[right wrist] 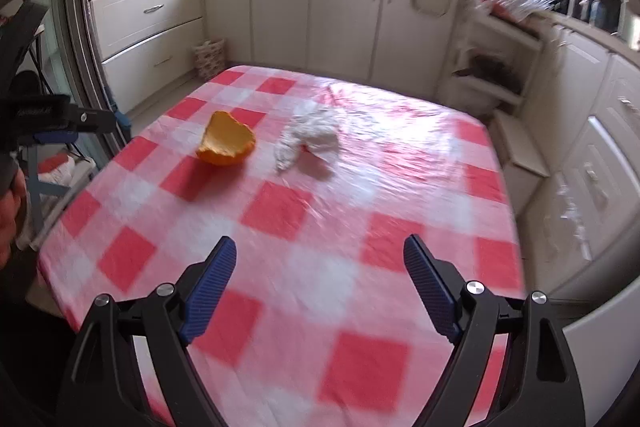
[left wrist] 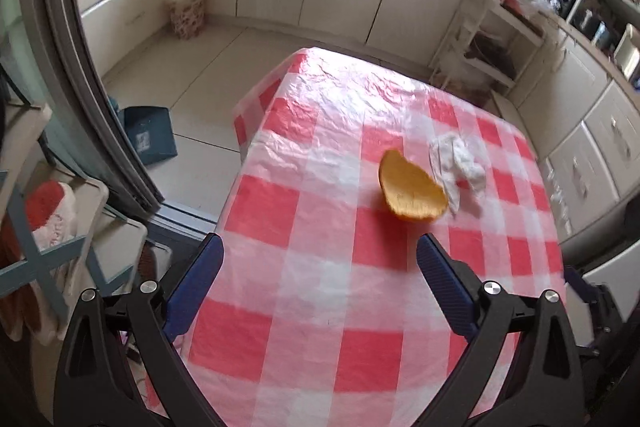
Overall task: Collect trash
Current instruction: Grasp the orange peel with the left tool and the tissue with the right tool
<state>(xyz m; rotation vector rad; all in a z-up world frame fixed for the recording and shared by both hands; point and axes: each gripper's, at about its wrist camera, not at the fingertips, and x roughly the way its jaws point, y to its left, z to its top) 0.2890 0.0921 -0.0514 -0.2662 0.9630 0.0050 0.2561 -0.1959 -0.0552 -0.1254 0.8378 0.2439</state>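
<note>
Blue bin point(left wrist: 150, 135) left view only.

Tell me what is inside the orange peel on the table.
The orange peel lies hollow side up, and its pale inner face looks bare. Its underside on the checked tablecloth is hidden. The crumpled tissue lies beside it.

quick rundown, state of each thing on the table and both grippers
orange peel: loose on the tablecloth, hollow side up, not held
crumpled tissue: wadded, lying right beside the peel
tablecloth: spread over the table, wrinkled
left gripper: open, nothing between its jaws
right gripper: open, nothing between its jaws
</note>
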